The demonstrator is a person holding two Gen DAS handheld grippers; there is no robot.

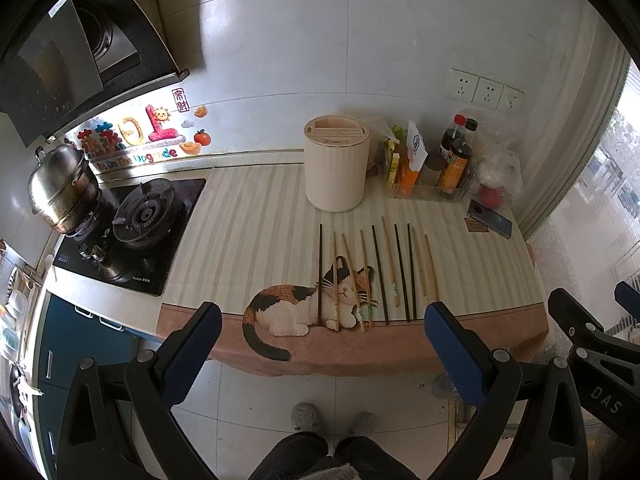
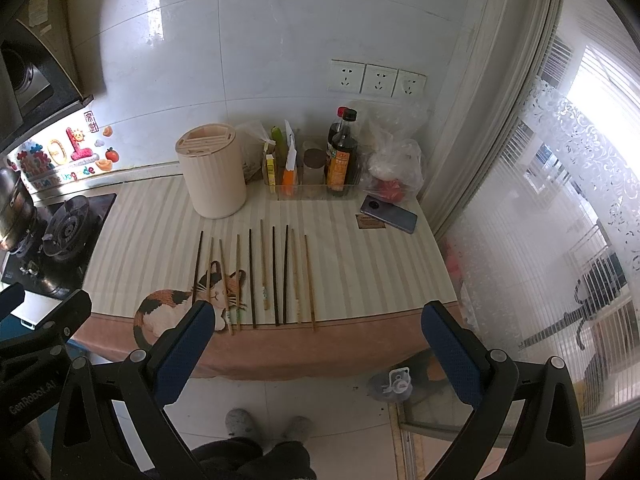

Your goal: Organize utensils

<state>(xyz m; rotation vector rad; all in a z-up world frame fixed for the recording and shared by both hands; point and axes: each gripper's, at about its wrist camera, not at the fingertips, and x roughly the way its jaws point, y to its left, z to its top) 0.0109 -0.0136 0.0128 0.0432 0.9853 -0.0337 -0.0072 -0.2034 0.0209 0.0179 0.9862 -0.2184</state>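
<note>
Several chopsticks point(image 1: 378, 276) point(image 2: 256, 276), some dark and some pale wood, lie side by side on a striped cloth with a cat picture point(image 1: 304, 308). Behind them stands a cream cylindrical utensil holder point(image 1: 336, 164) point(image 2: 212, 170) with slots in its top. My left gripper point(image 1: 324, 320) hangs open in front of the counter edge, nothing between its blue-padded fingers. My right gripper point(image 2: 316, 320) is also open and empty, held back from the counter over the floor. Part of the right gripper shows at the right edge of the left wrist view.
A gas hob point(image 1: 136, 224) with a steel pot point(image 1: 62, 188) lies to the left. A clear tray of bottles and packets point(image 2: 312, 176), a plastic bag point(image 2: 394, 164) and a phone point(image 2: 388, 214) stand at the back right. A person's slippered feet point(image 1: 332, 422) are on the tiled floor below.
</note>
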